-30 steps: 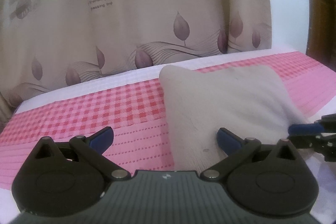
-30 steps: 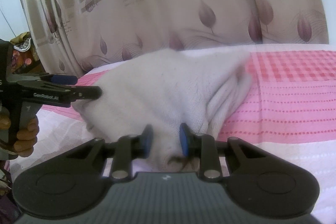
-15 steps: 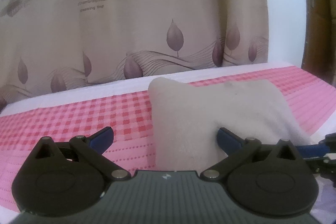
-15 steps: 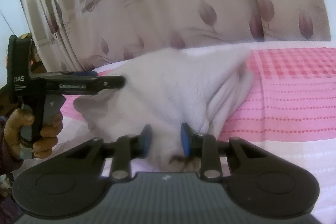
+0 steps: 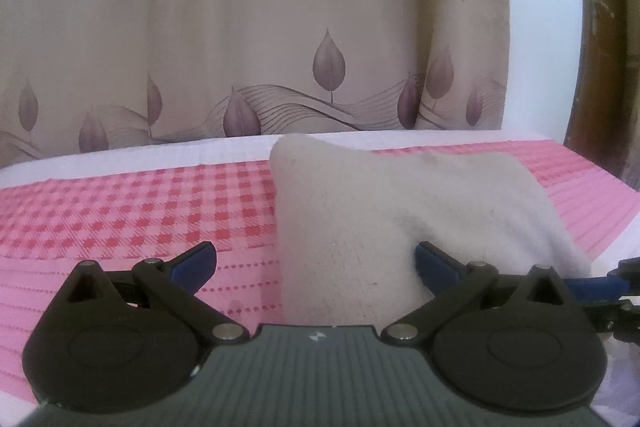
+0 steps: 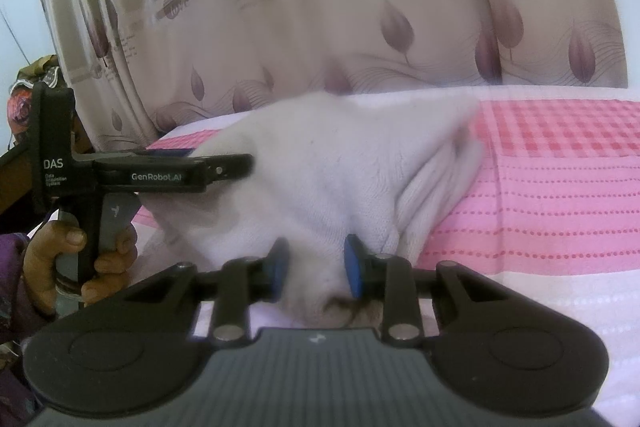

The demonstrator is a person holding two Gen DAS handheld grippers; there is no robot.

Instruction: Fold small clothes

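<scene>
Cloth [image 5: 400,211], off-white, on pink checked bedspread [image 5: 140,211], long axis apparently toward curtain [image 5: 280,47], far corner peaked. Right gripper [image 6: 316,269] clamped on bunched near edge. Left gripper [image 5: 316,263] spread wide, cloth's left edge between fingers, right fingertip [image 5: 430,259] touching cloth

Both cams sit low behind their jaws, tilted down twd the curtain [image 5: 280,47]. Left cam looks over the bed [image 5: 120,211], close to the white cloth [image 5: 380,211]. Right cam is closer still, cloth filling its centre, left gripper [image 6: 224,169] at left. Shared: cloth, bed, curtain.
</scene>
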